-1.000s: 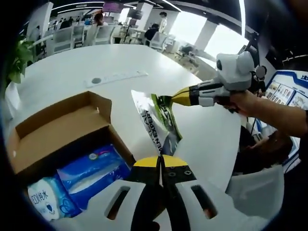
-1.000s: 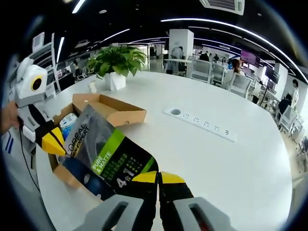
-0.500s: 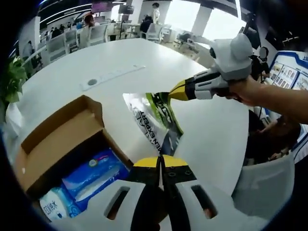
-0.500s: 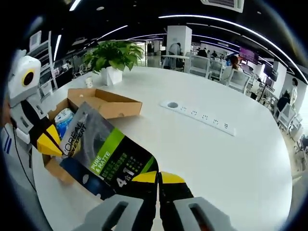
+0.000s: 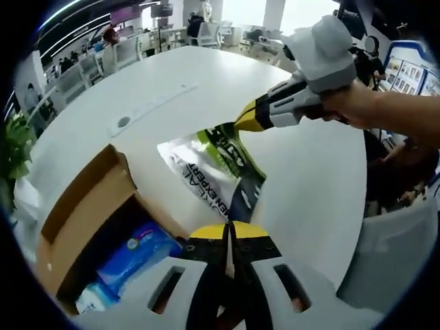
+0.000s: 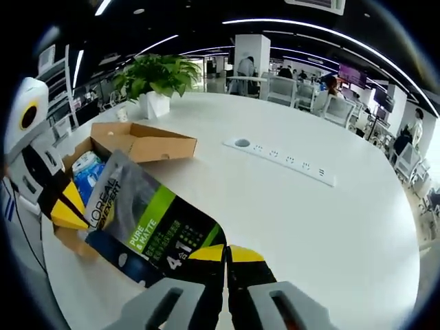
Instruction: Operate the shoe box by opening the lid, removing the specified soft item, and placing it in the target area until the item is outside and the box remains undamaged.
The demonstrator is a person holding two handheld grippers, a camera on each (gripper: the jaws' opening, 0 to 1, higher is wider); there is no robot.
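Pouch held between both grippers above the table.

The pouch is clamped at opposite ends by the closed right gripper and left gripper, beside the open shoe box. The box rests near the white table's edge; a potted plant stands at the far edge, with office chairs beyond.

Our left gripper shows black jaws capped with yellow pads, small screws behind the tips, and a pale grey slotted body at the bottom of the frame. Our right gripper looks the same. At upper right of the left gripper view, a bare hand wears nothing.
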